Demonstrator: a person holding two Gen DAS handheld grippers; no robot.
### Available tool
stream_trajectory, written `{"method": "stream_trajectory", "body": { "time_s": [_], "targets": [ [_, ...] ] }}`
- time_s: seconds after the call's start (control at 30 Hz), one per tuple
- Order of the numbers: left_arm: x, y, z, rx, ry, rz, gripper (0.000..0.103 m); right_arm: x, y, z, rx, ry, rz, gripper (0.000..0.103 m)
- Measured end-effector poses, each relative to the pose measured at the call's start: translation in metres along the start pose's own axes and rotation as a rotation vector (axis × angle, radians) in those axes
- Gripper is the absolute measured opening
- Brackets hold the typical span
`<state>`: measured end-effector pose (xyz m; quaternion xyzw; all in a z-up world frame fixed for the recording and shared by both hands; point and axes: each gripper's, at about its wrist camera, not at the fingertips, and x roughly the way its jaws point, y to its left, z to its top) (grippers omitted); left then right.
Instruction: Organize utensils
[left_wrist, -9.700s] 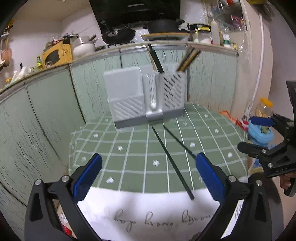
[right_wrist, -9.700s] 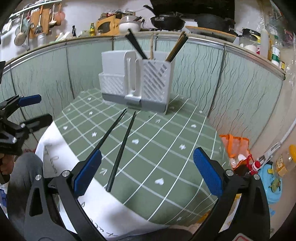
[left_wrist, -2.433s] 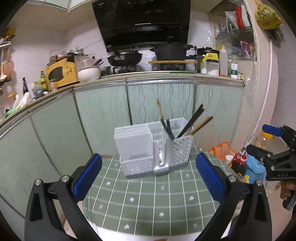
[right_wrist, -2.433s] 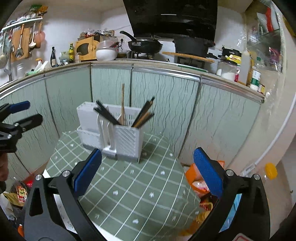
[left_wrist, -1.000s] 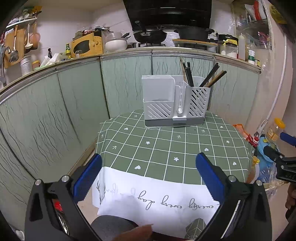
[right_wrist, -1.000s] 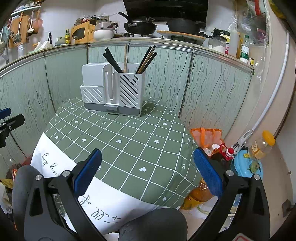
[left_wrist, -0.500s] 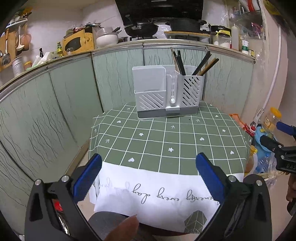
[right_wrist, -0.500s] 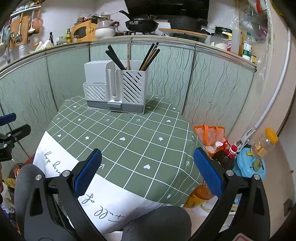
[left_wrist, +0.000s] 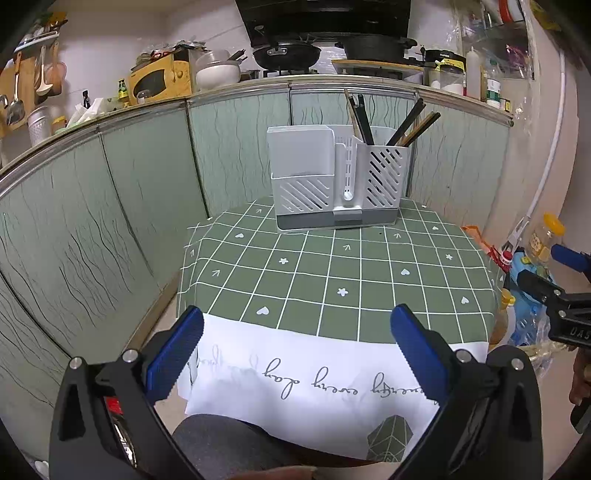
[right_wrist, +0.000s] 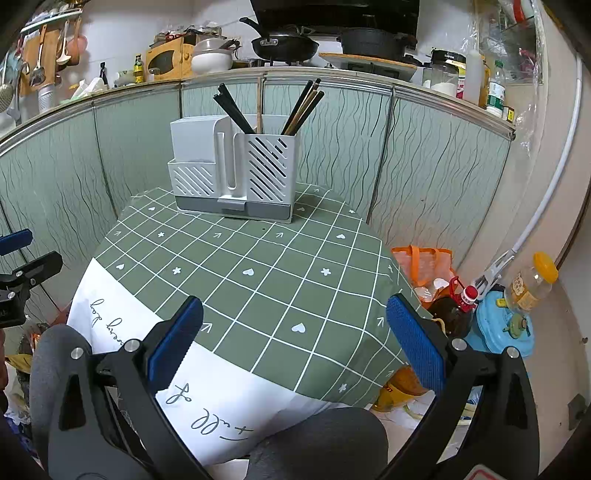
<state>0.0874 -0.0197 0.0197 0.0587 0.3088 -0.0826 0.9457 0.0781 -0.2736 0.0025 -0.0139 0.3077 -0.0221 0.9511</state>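
A white slotted utensil holder (left_wrist: 334, 181) stands at the far edge of the table with the green checked cloth (left_wrist: 332, 273); it also shows in the right wrist view (right_wrist: 234, 173). Black chopsticks (left_wrist: 364, 118) and brown chopsticks (left_wrist: 417, 127) stand upright in its right compartment, as the right wrist view shows for the black pair (right_wrist: 234, 110) and the brown ones (right_wrist: 303, 107). My left gripper (left_wrist: 295, 350) is open and empty, held back over the table's near edge. My right gripper (right_wrist: 293, 338) is open and empty, at the table's near right corner.
Green wavy panels (left_wrist: 110, 192) wall the table at the back and left. Bottles and an orange bag (right_wrist: 424, 266) crowd the floor to the right. The kitchen counter (right_wrist: 258, 70) behind holds pans and jars. My knees (right_wrist: 325, 443) are below the table edge.
Both grippers have moved slightly closer to the table, so the holder looks a bit nearer. Earlier, two black chopsticks lay on the cloth; now they stand in the holder.
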Motion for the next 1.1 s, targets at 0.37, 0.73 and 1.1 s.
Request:
{"method": "stream_trajectory", "body": {
  "time_s": [0.37,0.73,1.1],
  "targets": [
    [-0.0008,0.0,-0.0007,-0.006,-0.002,-0.003,0.099,0.0001,0.0023,-0.0003,0.0,0.003,0.003,0.095],
    [-0.0022,-0.0025,-0.0002,0.013,-0.002,-0.011,0.099,0.0002,0.0028,0.0003,-0.001,0.004,0.001,0.095],
    [-0.0028,-0.0031,-0.0003,0.015,0.002,-0.015,0.099,0.0005,0.0016,-0.0003,0.004,0.004,-0.001,0.095]
  ]
}}
